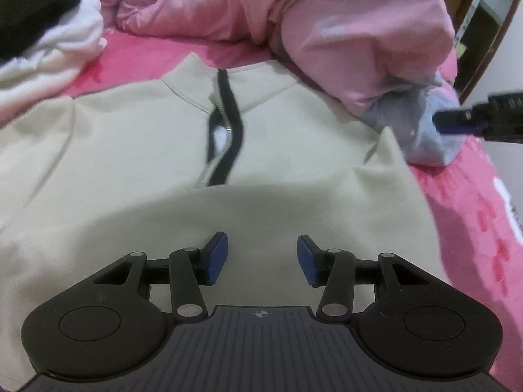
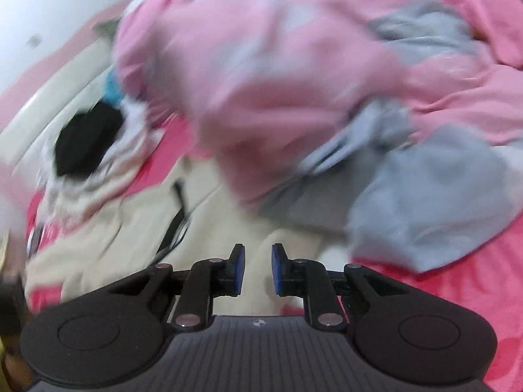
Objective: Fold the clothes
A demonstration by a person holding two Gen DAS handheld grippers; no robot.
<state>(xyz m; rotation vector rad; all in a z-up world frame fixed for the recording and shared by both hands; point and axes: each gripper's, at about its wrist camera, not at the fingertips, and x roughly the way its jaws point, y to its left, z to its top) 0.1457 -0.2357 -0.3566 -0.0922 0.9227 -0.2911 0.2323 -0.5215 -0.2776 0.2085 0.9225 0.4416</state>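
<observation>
Bright pink bedding [image 1: 464, 196] is covering the bed and serving as the work surface. Nearest to me, the left gripper [image 1: 261, 258] is hovering over the lower chest of a cream half-zip pullover [image 1: 108, 150], its blue-padded jaws standing wide apart and holding nothing. That pullover is lying face up and mostly flat on the bedding, collar pointing away, with a dark zipper [image 1: 228, 124] running down from the neck and partly undone.

Off to the right, the right gripper [image 2: 256, 269] is pointing across the pullover's right shoulder area; its jaws are set fairly narrow, a clear gap showing between the pads and nothing caught in it. Its view is heavily blurred, so finer detail there is impossible to make out. From the left camera its dark tip is poking in at the right edge, just beside a pale blue cloth [image 1: 421, 134].

Farther back, a crumpled pale pink quilt [image 1: 343, 36] is bulging over the pullover's far right shoulder. At the far left, a heap of white clothing [image 1: 55, 52] is sitting with a black garment [image 1: 36, 16] on top of it.
</observation>
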